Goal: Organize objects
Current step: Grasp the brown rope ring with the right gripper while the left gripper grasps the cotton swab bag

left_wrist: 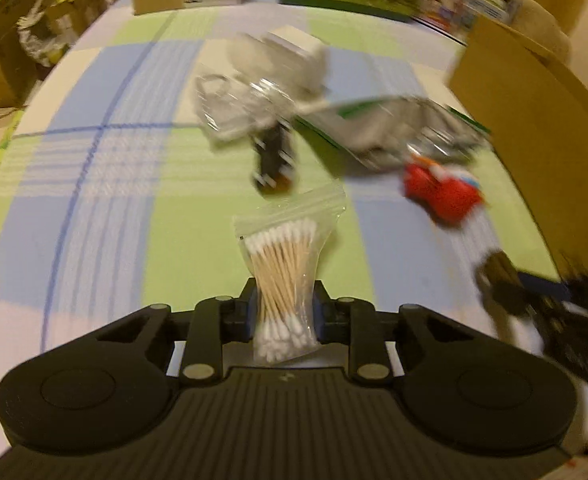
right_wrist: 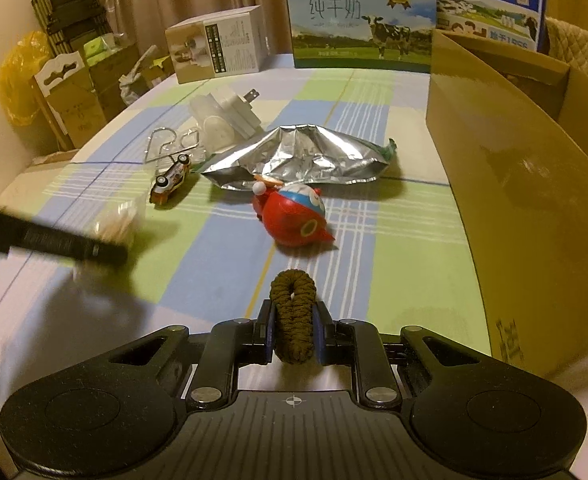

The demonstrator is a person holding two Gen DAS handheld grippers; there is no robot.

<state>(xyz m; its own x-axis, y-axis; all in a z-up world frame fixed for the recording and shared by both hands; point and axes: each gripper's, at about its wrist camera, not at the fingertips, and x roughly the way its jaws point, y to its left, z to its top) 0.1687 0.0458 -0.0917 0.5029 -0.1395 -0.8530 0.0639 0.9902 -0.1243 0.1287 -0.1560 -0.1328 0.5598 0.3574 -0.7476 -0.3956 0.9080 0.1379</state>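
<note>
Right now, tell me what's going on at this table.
A person is sorting clutter with two handheld grippers. The left gripper is clamped on a bag of cotton swabs; the right gripper is clamped on a brown braided loop. A red toy, toy car and foil pouch lie on the tablecloth, beside a cardboard box.

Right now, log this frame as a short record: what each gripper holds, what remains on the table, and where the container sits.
left gripper: shut on clear zip bag of cotton swabs
right gripper: shut on brown braided cord loop
on checked tablecloth: red round toy, small toy car, crumpled silver foil pouch, white plug adapter
open cardboard box: table's right side
</note>
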